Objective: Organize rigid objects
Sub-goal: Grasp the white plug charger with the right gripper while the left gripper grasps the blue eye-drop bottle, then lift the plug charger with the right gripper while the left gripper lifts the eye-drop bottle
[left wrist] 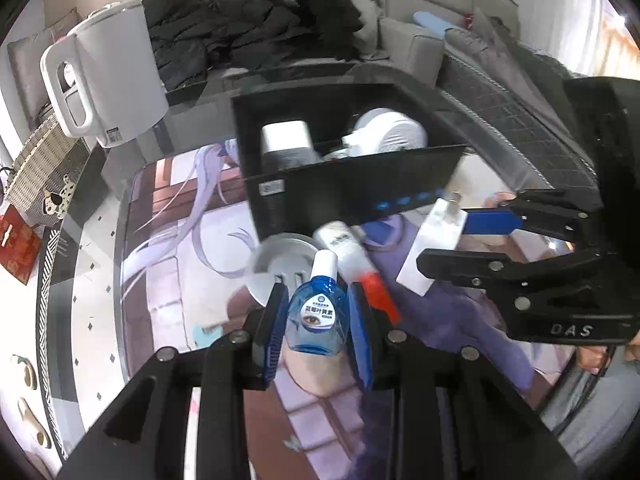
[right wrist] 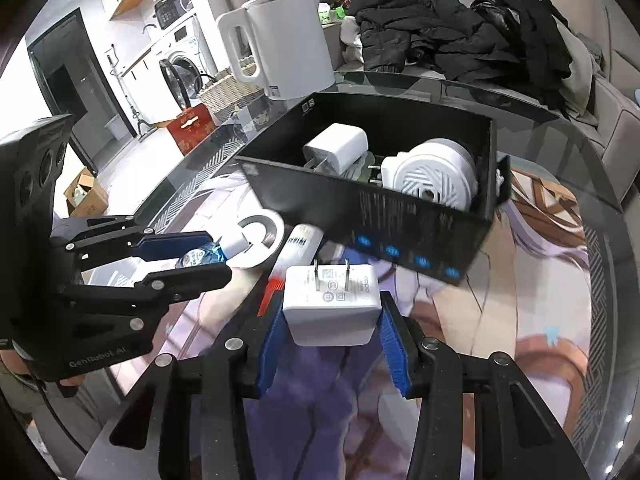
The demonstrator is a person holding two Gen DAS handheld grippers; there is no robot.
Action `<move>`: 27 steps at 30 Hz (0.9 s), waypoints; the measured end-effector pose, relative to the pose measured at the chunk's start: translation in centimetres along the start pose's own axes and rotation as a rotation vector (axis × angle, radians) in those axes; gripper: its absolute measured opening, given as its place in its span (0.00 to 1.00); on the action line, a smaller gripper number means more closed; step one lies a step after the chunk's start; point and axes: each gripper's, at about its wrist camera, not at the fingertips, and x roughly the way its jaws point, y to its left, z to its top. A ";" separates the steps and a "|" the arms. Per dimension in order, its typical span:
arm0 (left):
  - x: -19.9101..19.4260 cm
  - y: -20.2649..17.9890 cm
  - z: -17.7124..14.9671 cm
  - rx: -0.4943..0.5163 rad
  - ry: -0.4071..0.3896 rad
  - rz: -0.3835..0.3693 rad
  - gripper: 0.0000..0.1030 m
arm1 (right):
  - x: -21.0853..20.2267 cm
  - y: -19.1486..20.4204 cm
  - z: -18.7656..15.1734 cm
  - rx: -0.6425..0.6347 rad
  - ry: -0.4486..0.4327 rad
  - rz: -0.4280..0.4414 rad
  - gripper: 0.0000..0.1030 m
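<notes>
While clamped in the right hand-held gripper (right wrist: 332, 344), charger (right wrist: 332, 304), prongs up.

tube (left wrist: 352, 254): blurred, label unreadable | box (right wrist: 400, 216): front print blurred

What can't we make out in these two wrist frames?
- Floor of the black open-top box: hidden in both views by its front wall, the white charger and round white device.
- White tube with red cap: label motion-blurred in both.
- Blue eye-drop bottle in left gripper: label print too small.
- White plug adapter in right gripper: underside faces away.
</notes>
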 end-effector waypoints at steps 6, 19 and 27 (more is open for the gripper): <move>-1.1 -1.3 -1.9 -0.031 0.004 -0.033 0.28 | -1.8 0.6 -2.3 -0.017 0.000 0.007 0.44; 0.4 -2.7 -4.1 -0.005 0.053 0.029 0.31 | -1.8 1.1 -4.5 -0.070 0.014 -0.038 0.48; 0.9 -2.6 -4.7 -0.011 0.083 0.040 0.45 | -0.4 0.7 -4.7 -0.055 0.047 -0.042 0.51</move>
